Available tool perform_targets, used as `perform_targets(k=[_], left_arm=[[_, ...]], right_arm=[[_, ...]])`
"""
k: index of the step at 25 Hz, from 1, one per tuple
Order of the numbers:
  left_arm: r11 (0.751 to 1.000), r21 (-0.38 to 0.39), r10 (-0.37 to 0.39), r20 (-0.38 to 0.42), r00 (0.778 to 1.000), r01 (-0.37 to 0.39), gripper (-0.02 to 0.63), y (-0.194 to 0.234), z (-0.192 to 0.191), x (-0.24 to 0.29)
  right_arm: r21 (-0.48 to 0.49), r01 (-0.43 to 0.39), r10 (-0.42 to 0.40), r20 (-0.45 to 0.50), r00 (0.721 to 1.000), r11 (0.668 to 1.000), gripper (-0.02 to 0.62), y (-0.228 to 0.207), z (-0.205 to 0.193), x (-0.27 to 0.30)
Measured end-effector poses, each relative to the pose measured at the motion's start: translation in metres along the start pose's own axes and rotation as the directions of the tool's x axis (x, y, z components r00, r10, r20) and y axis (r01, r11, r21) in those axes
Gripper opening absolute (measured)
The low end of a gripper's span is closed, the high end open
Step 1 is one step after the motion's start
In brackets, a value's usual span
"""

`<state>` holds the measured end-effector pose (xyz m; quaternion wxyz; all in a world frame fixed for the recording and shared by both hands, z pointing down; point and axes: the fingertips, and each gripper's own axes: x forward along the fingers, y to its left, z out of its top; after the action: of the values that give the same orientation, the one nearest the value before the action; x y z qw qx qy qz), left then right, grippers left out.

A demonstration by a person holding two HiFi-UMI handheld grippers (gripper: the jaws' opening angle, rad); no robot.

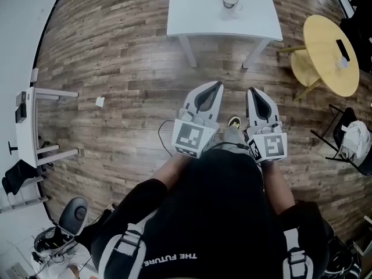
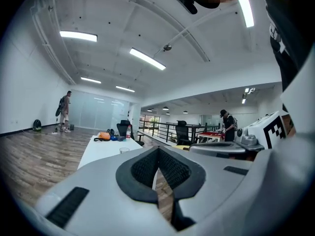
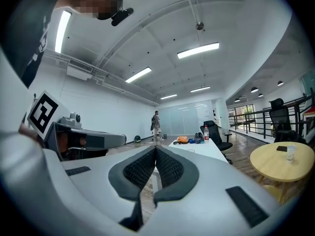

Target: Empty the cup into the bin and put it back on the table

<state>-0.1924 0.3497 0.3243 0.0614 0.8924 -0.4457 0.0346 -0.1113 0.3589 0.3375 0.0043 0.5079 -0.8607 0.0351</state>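
Both grippers are pinched fully together with nothing between them. The left gripper point(image 1: 218, 86) and the right gripper point(image 1: 251, 90) sit side by side in front of the person's waist, pointing roughly level toward the white table point(image 1: 197, 16). That carrying posture suits an approach rather than a grasp, since the cup point(image 1: 230, 2) stands upright on the tabletop, well apart from either one. The task looks not yet started, and the jaws must spread before one can take the cup. No bin shows in any view, so where the emptying happens is unclear. A round yellow table point(image 1: 325, 45) stands off to the right.
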Motion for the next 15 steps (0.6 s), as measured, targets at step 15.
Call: perform_targets(k=[15], left_arm=[[0.997,0.031,0.073,-0.095,0.993,-0.070,0.021,0.028,-0.005,0.205]], right_arm=[[0.011,-0.030,0.031,-0.026,0.999,0.999,0.015,-0.173,-0.013,0.109]])
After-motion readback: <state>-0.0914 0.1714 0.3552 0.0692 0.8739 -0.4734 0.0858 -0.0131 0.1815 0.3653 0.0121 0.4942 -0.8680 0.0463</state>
